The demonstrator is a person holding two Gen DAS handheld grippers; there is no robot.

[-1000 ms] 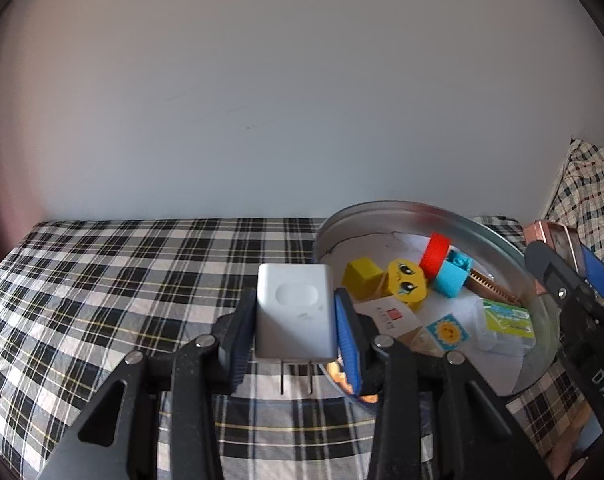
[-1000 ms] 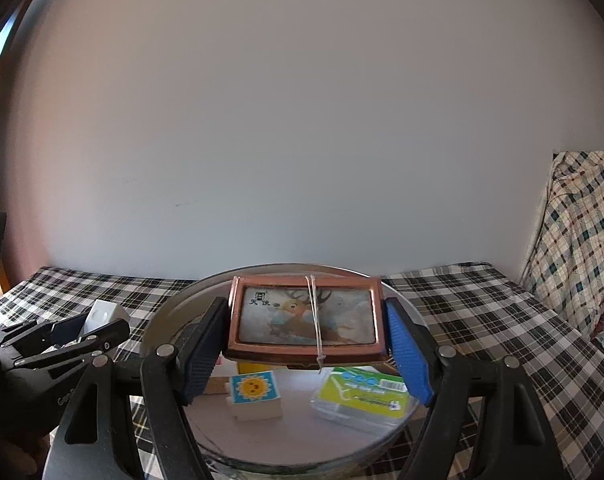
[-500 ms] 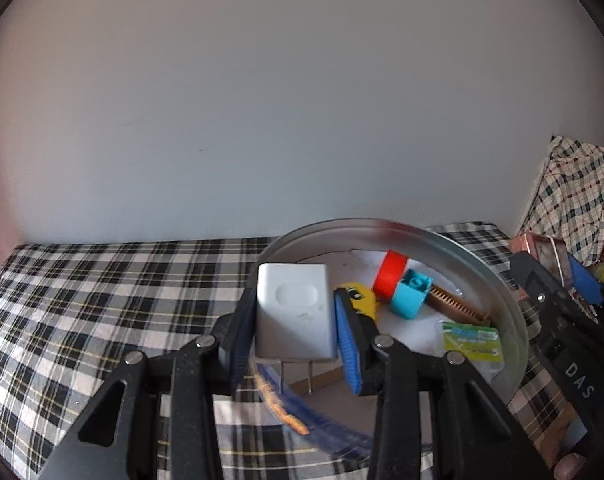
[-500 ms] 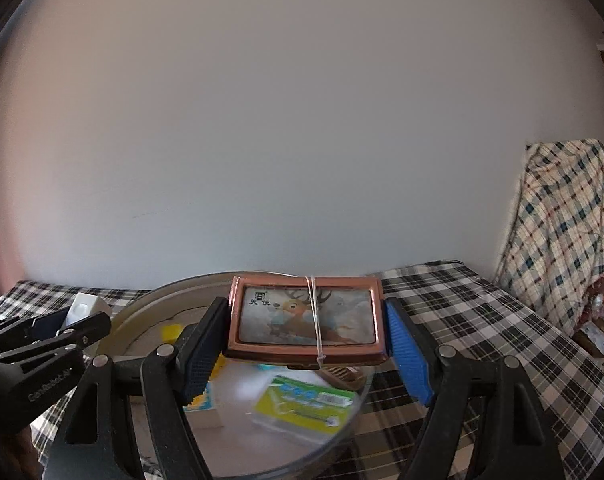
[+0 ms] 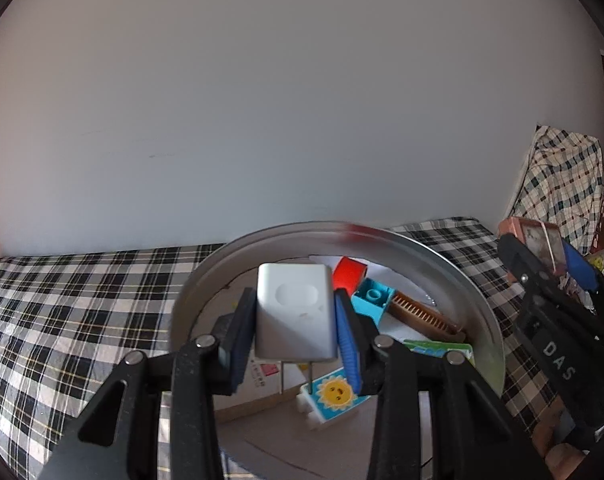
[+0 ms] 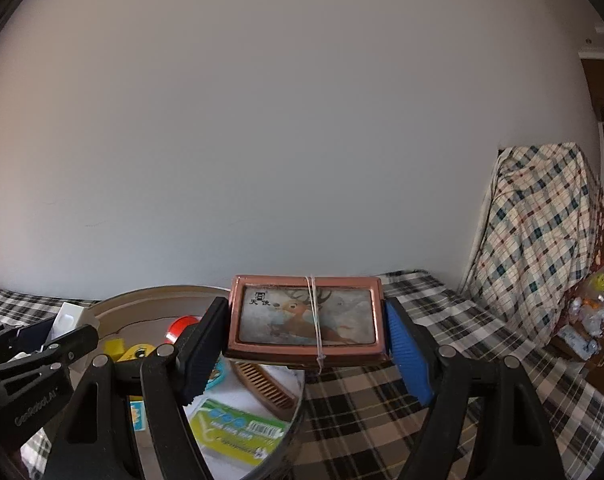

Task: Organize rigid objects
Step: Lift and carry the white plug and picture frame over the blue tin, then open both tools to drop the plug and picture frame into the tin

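Charger [image 5: 293, 314], white, sits clamped in your left gripper [image 5: 296, 340] over the round metal tray [image 5: 441, 256], prongs down, long axis upright. Your right gripper [image 6: 305, 340] is clamped on a copper-framed deer tin [image 6: 305, 314], long axis crosswise, rubber-banded, just right of the tray; Chinese characters unreadable. "DAS" shows on the right gripper.

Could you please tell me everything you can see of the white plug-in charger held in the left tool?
The white plastic plug-in charger is a rounded block with a shallow oval recess on its facing side. Two thin metal prongs point down from its base. It is upright, clamped on both sides by the left tool, and held clear above the round metal tray; nothing else touches it.
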